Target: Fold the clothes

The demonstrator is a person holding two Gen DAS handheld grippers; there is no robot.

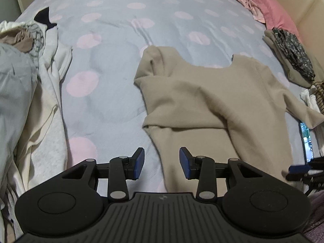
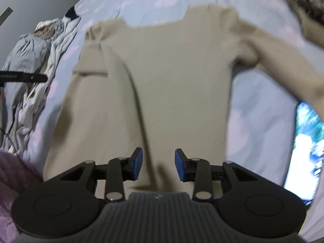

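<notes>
Left wrist: left tool (image 1: 162, 163) and right tool (image 2: 159, 164) both wide, empty, over beige top (image 2: 162, 70).

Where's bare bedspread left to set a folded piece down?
Free: the dotted bedspread between the cream clothes pile and the beige top, and beyond its neckline. Crowded: left edge, plus the right edge with the folded stack and pink pillow.

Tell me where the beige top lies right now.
The beige top lies spread on the dotted bedspread, ahead of both open grippers, between the unfolded heap on the left and folded clothes on the right.
</notes>
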